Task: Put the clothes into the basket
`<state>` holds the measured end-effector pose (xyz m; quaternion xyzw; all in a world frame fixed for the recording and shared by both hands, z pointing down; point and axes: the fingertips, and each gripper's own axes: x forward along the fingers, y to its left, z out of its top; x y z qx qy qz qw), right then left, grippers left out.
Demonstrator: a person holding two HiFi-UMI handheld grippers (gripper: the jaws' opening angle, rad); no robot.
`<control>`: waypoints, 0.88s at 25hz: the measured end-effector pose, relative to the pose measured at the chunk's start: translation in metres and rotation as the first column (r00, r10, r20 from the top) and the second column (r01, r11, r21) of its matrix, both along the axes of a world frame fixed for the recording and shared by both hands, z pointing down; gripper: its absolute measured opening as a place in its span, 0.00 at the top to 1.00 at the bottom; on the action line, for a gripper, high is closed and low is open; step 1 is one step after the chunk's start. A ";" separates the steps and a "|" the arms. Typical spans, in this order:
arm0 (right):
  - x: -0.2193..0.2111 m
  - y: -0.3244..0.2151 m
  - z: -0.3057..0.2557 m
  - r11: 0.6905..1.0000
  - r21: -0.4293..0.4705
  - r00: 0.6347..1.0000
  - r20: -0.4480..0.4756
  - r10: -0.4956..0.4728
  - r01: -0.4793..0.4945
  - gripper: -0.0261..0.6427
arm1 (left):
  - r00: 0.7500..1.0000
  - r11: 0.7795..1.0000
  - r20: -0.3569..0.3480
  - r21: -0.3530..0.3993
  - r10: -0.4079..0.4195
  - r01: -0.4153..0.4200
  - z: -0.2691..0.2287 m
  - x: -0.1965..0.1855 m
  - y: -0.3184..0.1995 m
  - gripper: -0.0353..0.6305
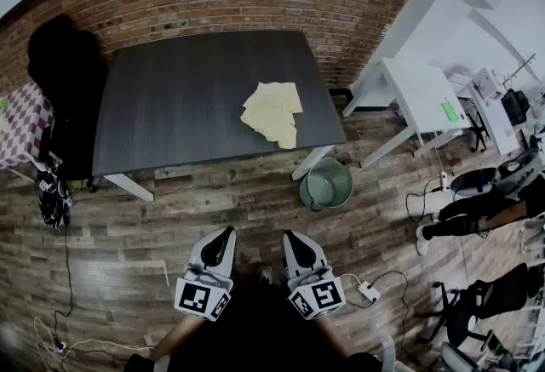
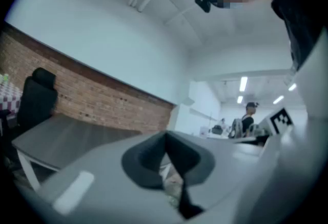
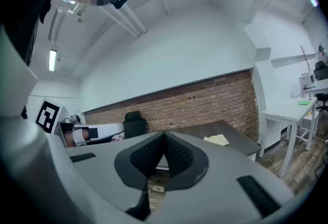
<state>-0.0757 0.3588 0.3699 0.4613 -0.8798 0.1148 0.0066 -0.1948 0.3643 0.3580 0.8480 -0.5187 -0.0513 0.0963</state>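
Observation:
A pale yellow garment [image 1: 273, 112] lies crumpled near the right front corner of the dark table [image 1: 170, 98]; the right gripper view shows the same garment [image 3: 217, 139] far off on the table. A round green basket [image 1: 327, 184] stands on the wood floor just below that corner. My left gripper [image 1: 226, 233] and right gripper [image 1: 288, 236] are held side by side low in the head view, well short of the table. Both have their jaws pressed together with nothing between them: left gripper [image 2: 165, 138], right gripper [image 3: 164, 137].
A black office chair [image 1: 64, 81] stands at the table's left end, with a checked cloth [image 1: 21, 119] beyond it. White desks [image 1: 421, 94] and seated people [image 1: 477, 217] fill the right side. Cables [image 1: 64, 277] and a power strip [image 1: 368, 289] lie on the floor.

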 end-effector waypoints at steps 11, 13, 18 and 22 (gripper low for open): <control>-0.013 0.000 0.001 1.000 0.004 1.000 -0.015 -0.021 0.021 0.95 | 1.000 1.000 0.002 -0.004 -0.016 0.016 0.002 -0.013 0.002 0.94; -0.016 -0.002 0.000 1.000 0.000 1.000 0.010 -0.019 0.019 0.95 | 1.000 1.000 0.001 -0.005 -0.018 0.018 0.002 -0.017 0.002 0.94; -0.028 -0.006 0.000 1.000 -0.004 0.999 0.041 -0.015 0.015 0.95 | 1.000 1.000 0.004 -0.009 -0.017 0.018 0.005 -0.031 -0.001 0.94; -0.041 -0.009 0.002 1.000 -0.010 0.999 0.032 -0.004 0.004 0.95 | 1.000 1.000 -0.001 -0.017 -0.010 0.010 0.008 -0.046 -0.003 0.94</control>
